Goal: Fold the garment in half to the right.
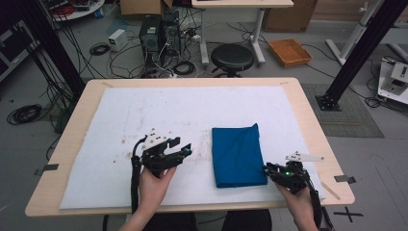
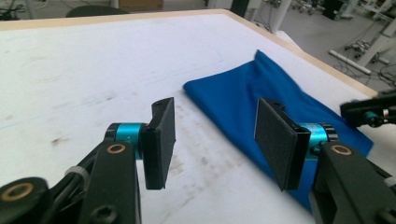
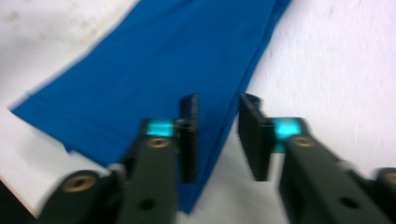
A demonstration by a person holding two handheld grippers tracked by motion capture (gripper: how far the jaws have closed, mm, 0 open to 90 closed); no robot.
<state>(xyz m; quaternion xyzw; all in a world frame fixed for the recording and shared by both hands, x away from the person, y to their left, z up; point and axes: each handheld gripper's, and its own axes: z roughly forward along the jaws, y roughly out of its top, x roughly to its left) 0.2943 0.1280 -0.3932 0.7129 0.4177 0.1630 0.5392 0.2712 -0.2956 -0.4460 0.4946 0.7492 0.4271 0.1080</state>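
- Lying flat on bench (image 1: 298,103): one folded blue cloth (image 1: 238,155), long axis running near-to-far.
- Two claws: left claw (image 1: 182,148) apart, empty; right claw (image 1: 266,169) apart, at the cloth's edge.

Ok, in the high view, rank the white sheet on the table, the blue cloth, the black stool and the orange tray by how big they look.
1. White sheet, by far the largest.
2. Blue cloth.
3. Black stool and orange tray: these look about alike, and both sit farther from the camera on the floor, so I would not rank them.
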